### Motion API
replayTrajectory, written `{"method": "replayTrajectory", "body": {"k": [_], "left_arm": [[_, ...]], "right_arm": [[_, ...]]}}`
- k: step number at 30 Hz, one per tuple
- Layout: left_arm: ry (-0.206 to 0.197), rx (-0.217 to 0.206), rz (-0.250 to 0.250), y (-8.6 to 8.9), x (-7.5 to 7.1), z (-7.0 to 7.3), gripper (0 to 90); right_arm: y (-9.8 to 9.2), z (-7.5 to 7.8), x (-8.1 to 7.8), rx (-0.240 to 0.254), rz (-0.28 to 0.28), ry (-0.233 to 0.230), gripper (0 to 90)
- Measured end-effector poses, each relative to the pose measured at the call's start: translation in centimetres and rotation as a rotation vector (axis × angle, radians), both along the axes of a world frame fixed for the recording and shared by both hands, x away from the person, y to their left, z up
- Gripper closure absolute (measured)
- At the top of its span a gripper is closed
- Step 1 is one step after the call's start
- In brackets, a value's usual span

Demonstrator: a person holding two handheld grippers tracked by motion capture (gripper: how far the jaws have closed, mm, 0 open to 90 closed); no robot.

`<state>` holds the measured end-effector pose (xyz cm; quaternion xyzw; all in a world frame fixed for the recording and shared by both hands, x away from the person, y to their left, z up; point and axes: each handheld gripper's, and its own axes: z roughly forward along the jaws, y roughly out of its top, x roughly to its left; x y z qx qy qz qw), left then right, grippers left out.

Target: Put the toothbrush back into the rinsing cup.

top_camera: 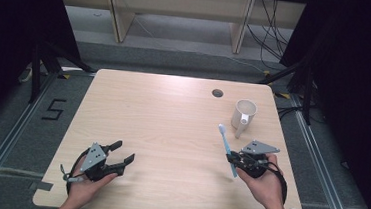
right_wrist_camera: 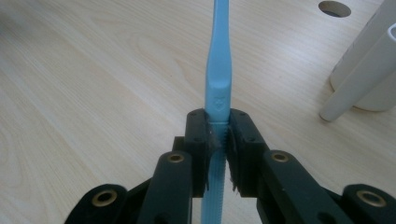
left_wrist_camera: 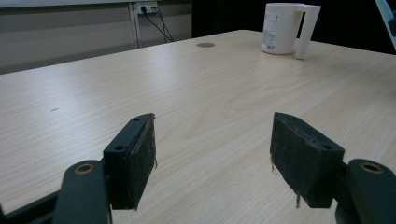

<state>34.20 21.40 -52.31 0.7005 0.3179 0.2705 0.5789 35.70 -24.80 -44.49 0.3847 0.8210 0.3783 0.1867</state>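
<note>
Toothbrush (top_camera: pixel 227 148) is clamped in the right gripper (top_camera: pixel 233 159) near the mug (top_camera: pixel 243 113), likely to be tipped in next, while the left gripper (top_camera: pixel 122 153) is held wide, empty, above the bench (top_camera: pixel 161 132).

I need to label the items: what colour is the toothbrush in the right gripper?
Light blue; the toothbrush shows best in the right gripper view.

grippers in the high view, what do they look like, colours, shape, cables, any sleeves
Both are black two-jaw tools. The left gripper and the right gripper each carry a grey three-cornered plate with small dark holes on top. The left gripper view shows flat, dark, worn pads and brass-ringed pivots. A black cable loops round the right hand. No sleeves show; the forearms are bare.
</note>
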Motion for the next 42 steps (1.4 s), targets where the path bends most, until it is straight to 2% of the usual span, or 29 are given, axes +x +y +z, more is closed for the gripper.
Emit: {"method": "replayTrajectory", "body": {"k": [1,2,5,6,8,10,11,12,13,15,16,17,18,21,23,27,28,30,31,35,36,39,40,41,42], "left_arm": [[-0.001,0.001,0.000,0.0,0.0,0.0,30.8],[0.002,0.027,0.006,0.1,-0.1,0.1,30.9],[0.003,0.025,0.005,0.1,-0.1,0.1,30.9],[-0.005,0.006,-0.002,0.0,0.0,0.0,30.9],[0.001,0.001,-0.001,0.0,0.0,0.0,30.9],[0.001,0.001,-0.002,0.0,0.0,0.0,30.9],[0.001,-0.001,-0.002,0.0,0.0,0.0,30.9],[0.000,-0.002,-0.001,0.0,0.0,0.0,30.9],[0.001,-0.001,-0.001,0.0,-0.1,0.0,30.9],[0.002,0.000,-0.001,0.0,0.0,0.0,30.9],[0.001,0.001,-0.001,0.0,0.0,0.0,30.9],[0.001,0.000,-0.001,0.0,0.0,0.0,30.9],[0.001,-0.001,-0.001,0.0,-0.1,0.0,30.9],[0.001,-0.003,0.000,0.0,-0.1,0.0,30.9],[0.002,-0.002,-0.001,0.0,-0.1,0.0,30.9],[0.004,-0.003,-0.001,0.0,-0.1,0.0,30.8],[0.003,-0.003,0.000,0.0,-0.1,0.0,30.9],[0.004,-0.005,0.001,0.0,-0.1,0.0,30.9],[0.003,-0.004,0.001,0.0,0.0,0.0,30.9],[0.003,-0.003,0.001,0.0,0.0,0.0,30.9],[0.003,-0.003,0.001,0.0,0.0,0.0,30.9],[0.004,-0.006,0.001,0.0,0.0,0.0,30.9],[0.004,-0.006,0.003,0.0,0.0,0.0,30.9],[0.002,-0.005,0.002,0.0,0.0,0.0,30.9],[0.002,-0.005,0.002,0.0,0.0,0.0,30.9]], "right_arm": [[0.0,-0.1,0.0,0.008,0.002,-0.002,79.5],[0.0,-0.2,0.0,0.012,-0.004,-0.003,79.5],[-0.1,-0.2,0.0,0.027,-0.017,-0.005,79.4],[-0.1,-0.3,0.0,0.033,-0.022,-0.008,79.5],[-0.1,-0.2,-0.2,0.055,-0.053,-0.013,79.5],[-0.2,-0.3,-0.2,0.073,-0.063,-0.040,79.4],[-0.4,-0.3,-0.1,0.072,-0.065,-0.075,79.5],[-0.3,-0.3,-0.3,0.090,-0.081,-0.066,79.5],[-0.4,-0.4,-0.2,0.099,-0.087,-0.094,79.5],[-0.3,-0.3,-0.3,0.143,-0.114,-0.100,79.4],[-0.3,-0.4,-0.2,0.163,-0.117,-0.123,79.4],[-0.4,-0.3,-0.2,0.155,-0.125,-0.120,79.4],[-0.5,-0.2,-0.1,0.148,-0.122,-0.153,79.4],[-0.5,-0.1,-0.1,0.178,-0.142,-0.176,79.4],[-0.6,0.0,-0.1,0.181,-0.158,-0.201,79.4],[-0.6,0.1,-0.1,0.218,-0.190,-0.218,79.4],[-0.6,0.1,0.0,0.240,-0.196,-0.217,79.5],[-0.7,0.1,0.0,0.240,-0.207,-0.227,79.4],[-0.6,0.0,0.0,0.260,-0.219,-0.231,79.4],[-0.8,0.1,0.1,0.278,-0.235,-0.252,79.5],[-0.6,0.1,-0.1,0.300,-0.256,-0.227,79.4],[-1.0,0.2,0.1,0.274,-0.257,-0.262,79.4],[-1.0,0.1,0.1,0.279,-0.260,-0.275,79.5],[-0.8,0.1,0.0,0.307,-0.286,-0.253,79.5],[-1.0,0.1,0.1,0.297,-0.278,-0.264,79.5]]}}
